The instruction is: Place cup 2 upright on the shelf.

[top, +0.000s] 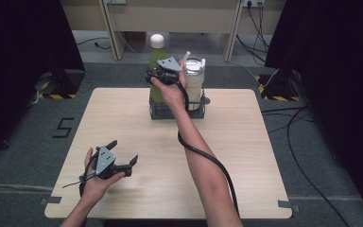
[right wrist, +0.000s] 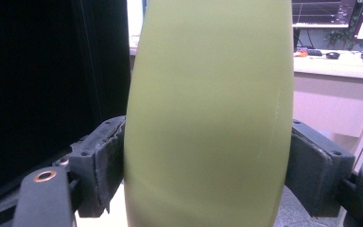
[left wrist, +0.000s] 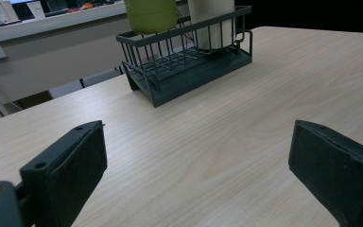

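Left to right: my left gripper (top: 123,153) rests near the table's (top: 246,156) front edge, well short of the wire basket (left wrist: 189,66), jaws spread and empty. My right gripper (top: 163,75) pinches the green bottle (right wrist: 208,113), upright in the basket's left end beside the white tumbler (top: 194,78).

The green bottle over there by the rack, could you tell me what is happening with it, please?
A person's right claw is shut on the green plastic bottle with a white cap, which stands in the dark wire rack at the far side of the light wooden table, beside a white tumbler. The left claw rests open near the table's front edge, holding nothing.
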`<state>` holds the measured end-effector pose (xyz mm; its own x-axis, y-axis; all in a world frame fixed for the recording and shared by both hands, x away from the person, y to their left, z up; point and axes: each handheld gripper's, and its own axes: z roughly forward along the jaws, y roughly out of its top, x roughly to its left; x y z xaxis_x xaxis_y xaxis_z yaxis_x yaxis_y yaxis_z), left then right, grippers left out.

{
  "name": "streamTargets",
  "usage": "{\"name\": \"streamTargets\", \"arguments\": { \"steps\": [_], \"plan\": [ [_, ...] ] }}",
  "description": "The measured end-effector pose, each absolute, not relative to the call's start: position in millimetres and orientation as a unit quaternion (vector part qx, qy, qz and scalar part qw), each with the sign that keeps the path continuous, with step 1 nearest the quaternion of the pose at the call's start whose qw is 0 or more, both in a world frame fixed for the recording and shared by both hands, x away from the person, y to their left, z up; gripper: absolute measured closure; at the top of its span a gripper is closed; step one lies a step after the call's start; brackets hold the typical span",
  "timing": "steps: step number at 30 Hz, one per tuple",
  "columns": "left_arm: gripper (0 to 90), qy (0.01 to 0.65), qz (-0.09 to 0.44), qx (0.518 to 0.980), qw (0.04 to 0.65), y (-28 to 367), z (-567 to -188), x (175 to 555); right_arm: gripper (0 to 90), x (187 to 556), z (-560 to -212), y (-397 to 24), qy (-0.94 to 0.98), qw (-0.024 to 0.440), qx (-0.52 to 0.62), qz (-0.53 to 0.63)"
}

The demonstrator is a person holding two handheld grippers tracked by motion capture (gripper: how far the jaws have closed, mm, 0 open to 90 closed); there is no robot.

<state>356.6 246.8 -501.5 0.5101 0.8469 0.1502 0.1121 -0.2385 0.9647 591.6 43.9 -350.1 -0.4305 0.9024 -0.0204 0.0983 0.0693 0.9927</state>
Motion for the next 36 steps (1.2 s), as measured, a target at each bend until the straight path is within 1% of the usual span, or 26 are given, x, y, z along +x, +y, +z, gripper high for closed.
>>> {"name": "streamTargets", "arguments": {
  "steps": [13,21,29,36],
  "plan": [
    [4.4,0.341,0.356,0.701,0.515,246.1,-501.8,356.2,22.4,602.3,-356.3,48.4,0.640,0.364,0.404,0.542],
    [4.4,0.339,0.356,0.702,0.515,244.8,-501.8,355.8,22.4,603.1,-361.6,52.2,0.647,0.377,0.400,0.529],
    [4.4,0.338,0.355,0.703,0.515,244.1,-502.1,356.0,22.4,601.6,-363.3,54.1,0.647,0.380,0.398,0.528],
    [4.4,0.336,0.355,0.704,0.515,243.9,-502.1,355.9,22.4,599.7,-368.9,56.3,0.647,0.371,0.403,0.531]
  ]
}}
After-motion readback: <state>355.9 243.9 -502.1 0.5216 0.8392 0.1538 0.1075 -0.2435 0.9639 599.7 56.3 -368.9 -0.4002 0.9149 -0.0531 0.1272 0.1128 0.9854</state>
